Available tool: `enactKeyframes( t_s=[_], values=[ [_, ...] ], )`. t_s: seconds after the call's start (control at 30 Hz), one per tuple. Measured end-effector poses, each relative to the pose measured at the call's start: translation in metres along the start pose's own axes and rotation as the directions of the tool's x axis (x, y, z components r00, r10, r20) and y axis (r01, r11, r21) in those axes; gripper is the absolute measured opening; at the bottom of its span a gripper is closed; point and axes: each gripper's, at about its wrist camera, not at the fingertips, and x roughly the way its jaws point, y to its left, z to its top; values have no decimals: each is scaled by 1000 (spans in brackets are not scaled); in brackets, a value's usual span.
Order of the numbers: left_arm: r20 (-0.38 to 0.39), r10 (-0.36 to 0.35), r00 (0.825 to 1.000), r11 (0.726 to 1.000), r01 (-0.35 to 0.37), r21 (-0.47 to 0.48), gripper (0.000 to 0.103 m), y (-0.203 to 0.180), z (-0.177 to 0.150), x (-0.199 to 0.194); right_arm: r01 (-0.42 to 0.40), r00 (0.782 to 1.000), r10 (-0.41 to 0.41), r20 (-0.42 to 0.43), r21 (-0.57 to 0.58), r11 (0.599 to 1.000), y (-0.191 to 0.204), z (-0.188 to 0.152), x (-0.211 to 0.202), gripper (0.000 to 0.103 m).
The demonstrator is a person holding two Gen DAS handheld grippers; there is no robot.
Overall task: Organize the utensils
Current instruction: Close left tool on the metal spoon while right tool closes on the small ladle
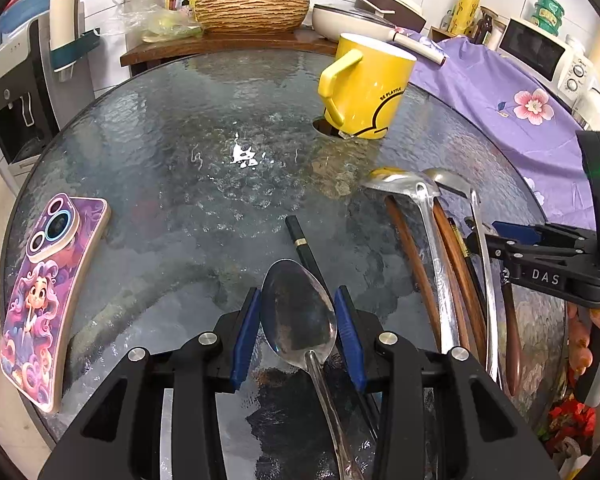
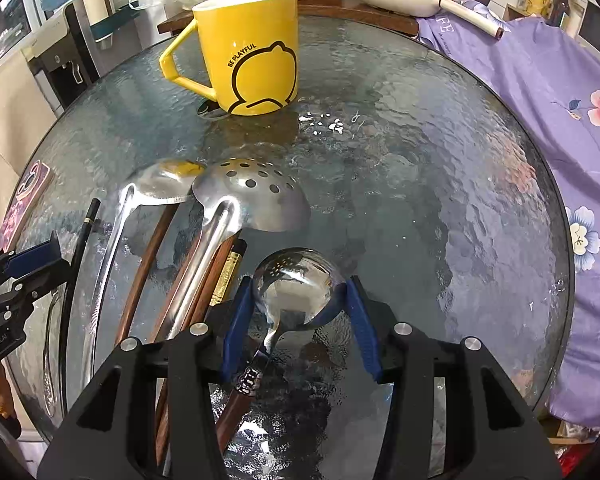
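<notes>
Two grippers over utensils on a round glass surface [image 1: 160, 128].

A spoon [image 1: 298, 312] lies bowl-up between the left gripper [image 1: 298, 332] jaws, which stand wide; whether they touch it I cannot tell. The right gripper [image 2: 298, 320] jaws are also wide, its blue pads [image 2: 236, 320] flanking a slotted spoon [image 2: 296, 284]. Beside it lie a ladle [image 2: 156, 184], a skimmer [image 2: 252, 196] and chopsticks [image 2: 144, 264]. A yellow mug [image 2: 252, 48] stands toward the far edge; a phone [image 1: 48, 288] lies at the left edge.
</notes>
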Motion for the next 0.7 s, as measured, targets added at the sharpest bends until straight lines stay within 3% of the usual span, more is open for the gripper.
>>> enactKeyframes(
  t_s=[0.27,0.47,0.7],
  values=[
    [30,-17,999,1000,17,-16,37,4,6,-8,-41,999,40,34,31,999,-5,-5,-6,47],
    [72,-14,997,1000,14,0,37,0,10,-19,-5,990,8,143,-23,1000,0,-11,-31,47],
    [112,8,994,1000,-11,24,37,-8,16,-27,10,987,-7,161,-19,1000,-3,-11,-40,47]
  ],
)
